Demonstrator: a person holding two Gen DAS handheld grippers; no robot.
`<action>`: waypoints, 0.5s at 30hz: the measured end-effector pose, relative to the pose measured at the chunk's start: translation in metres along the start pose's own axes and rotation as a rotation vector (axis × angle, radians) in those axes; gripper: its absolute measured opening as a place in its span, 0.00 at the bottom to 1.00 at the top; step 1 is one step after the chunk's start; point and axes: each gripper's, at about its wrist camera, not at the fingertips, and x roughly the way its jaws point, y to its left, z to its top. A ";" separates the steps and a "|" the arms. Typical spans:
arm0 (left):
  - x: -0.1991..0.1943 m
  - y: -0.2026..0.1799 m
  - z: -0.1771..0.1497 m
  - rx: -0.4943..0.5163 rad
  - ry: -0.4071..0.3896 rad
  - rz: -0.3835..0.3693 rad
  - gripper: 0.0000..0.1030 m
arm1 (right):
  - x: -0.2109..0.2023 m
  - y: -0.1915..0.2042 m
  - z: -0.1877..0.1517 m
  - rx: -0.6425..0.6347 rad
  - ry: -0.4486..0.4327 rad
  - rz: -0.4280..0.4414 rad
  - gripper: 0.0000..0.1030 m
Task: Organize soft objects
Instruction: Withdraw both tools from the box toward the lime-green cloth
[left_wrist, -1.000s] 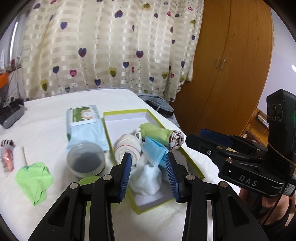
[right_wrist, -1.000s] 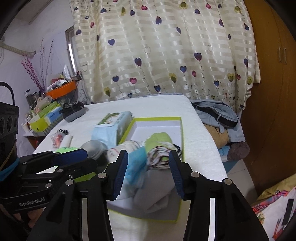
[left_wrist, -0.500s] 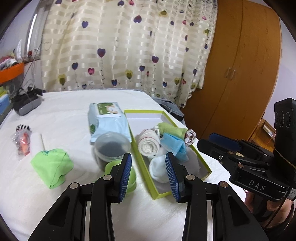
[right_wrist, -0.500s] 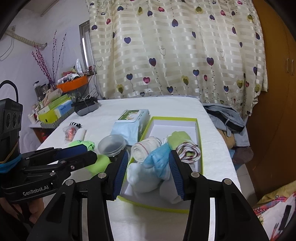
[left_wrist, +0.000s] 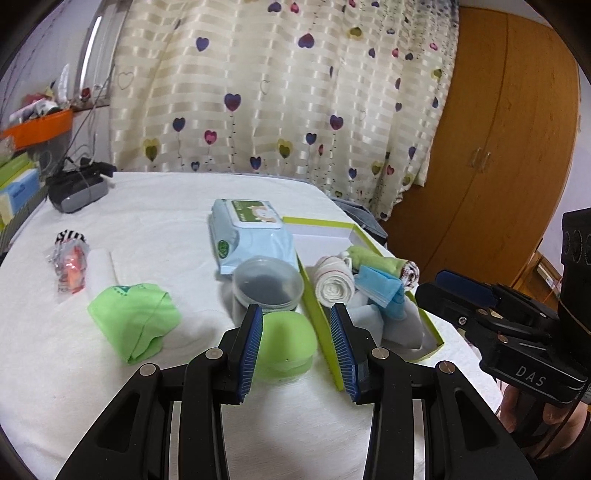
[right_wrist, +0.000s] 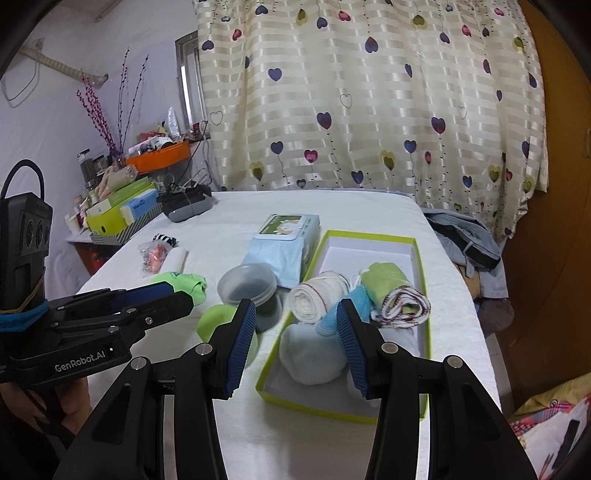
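White terry cloth covers the table (left_wrist: 155, 221), and the soft things lie spread across it. At nine o'clock in the left wrist view sits a crinkly plastic packet (left_wrist: 68, 264) with orange contents, touching a rolled white cloth (left_wrist: 101, 267). Just below, toward eight o'clock, a lime-green folded cloth (left_wrist: 135, 321) lies loose and crumpled. Near the centre stands a clear lidded tub (left_wrist: 266, 282) with something dark inside, a pale blue wet-wipes pack (left_wrist: 251, 234) behind it at twelve o'clock and a soft green rounded lump (left_wrist: 286, 345) in front.

At three o'clock of the tub is a lime-edged cardboard box (right_wrist: 415, 254), white inside, its far half bare. Its near half holds a rolled white towel with red stripes (right_wrist: 317, 297), a green roll with a red-and-white trimmed end (right_wrist: 397, 297), a blue face mask (left_wrist: 380, 286) and pale bluish-white bundles (right_wrist: 312, 354).

Left gripper (left_wrist: 297, 349) hangs above the green lump, jaws apart and holding nothing. Right gripper (right_wrist: 297, 349) hangs above the near end of the box, jaws likewise apart and empty.

Behind the table hangs a cream striped curtain (right_wrist: 369, 103) printed with hearts on stems. A dark grey device (right_wrist: 186, 206) rests on the table's far left corner. Left of it, a cluttered shelf carries an orange tray (right_wrist: 159, 158) and boxes. A wooden wardrobe (left_wrist: 491, 147) fills the right, with heaped clothes (right_wrist: 465, 240) beside the table.
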 end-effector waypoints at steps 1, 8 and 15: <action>-0.001 0.002 -0.001 -0.004 -0.001 0.003 0.36 | 0.000 0.002 0.000 -0.003 0.000 0.003 0.46; -0.006 0.025 -0.002 -0.047 -0.006 0.047 0.36 | 0.006 0.014 0.003 -0.023 0.006 0.029 0.46; -0.012 0.050 -0.002 -0.088 -0.015 0.100 0.36 | 0.016 0.032 0.006 -0.054 0.015 0.069 0.46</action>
